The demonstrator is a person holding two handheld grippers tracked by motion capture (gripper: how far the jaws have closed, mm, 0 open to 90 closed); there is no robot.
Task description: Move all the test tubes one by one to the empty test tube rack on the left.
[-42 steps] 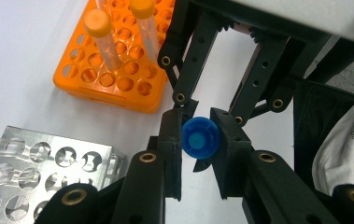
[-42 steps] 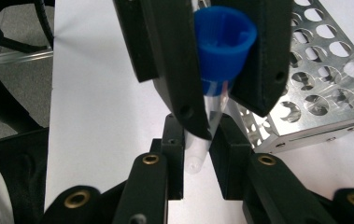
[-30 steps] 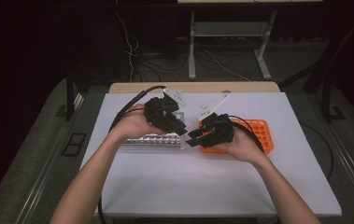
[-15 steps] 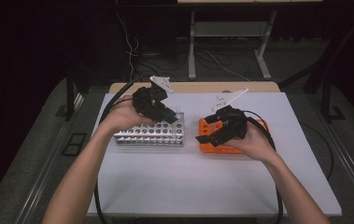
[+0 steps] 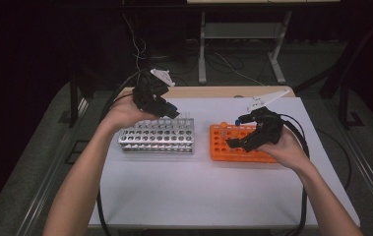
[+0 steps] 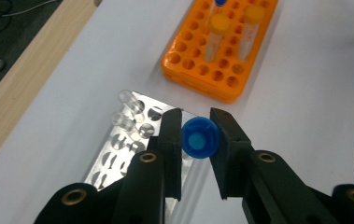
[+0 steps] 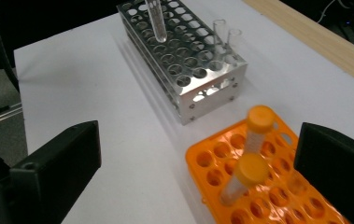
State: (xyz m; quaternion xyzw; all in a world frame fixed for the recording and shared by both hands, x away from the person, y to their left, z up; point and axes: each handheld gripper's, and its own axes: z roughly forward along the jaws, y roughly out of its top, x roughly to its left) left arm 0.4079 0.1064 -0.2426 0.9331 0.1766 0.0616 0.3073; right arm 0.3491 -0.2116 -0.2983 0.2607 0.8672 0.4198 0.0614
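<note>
Left gripper [image 6: 197, 140] is clamped on a blue-capped tube [image 6: 200, 139], cap end toward the camera, body running down between the jaws toward the metal rack [image 6: 132, 140] below. In the high view the left gripper [image 5: 160, 101] hangs over the back edge of the metal rack [image 5: 157, 136], well above it.

Right gripper [image 7: 198, 177] stands wide, nothing between the jaws. It hovers over the orange rack [image 7: 258, 196], just beside two orange-capped tubes [image 7: 249, 179]. From above, the right gripper [image 5: 253, 132] sits over the middle of the orange rack [image 5: 233, 147].

Step in hand, by my reading: seat the blue-capped tube in a hole of the metal rack.

Doing it well:
- Bring the tube upright first; at a tilt the tip would catch a hole's rim.
- Pick an empty hole apart from the clear glass tubes [image 6: 130, 114] at the rack's far corner, so the jaws do not knock them.
- Lower straight down, let go only once the tip is well inside.
- Keep the right gripper clear of the orange caps meanwhile.

The tube's lower end hangs above the metal rack, not yet in a hole as far as I can tell.
</note>
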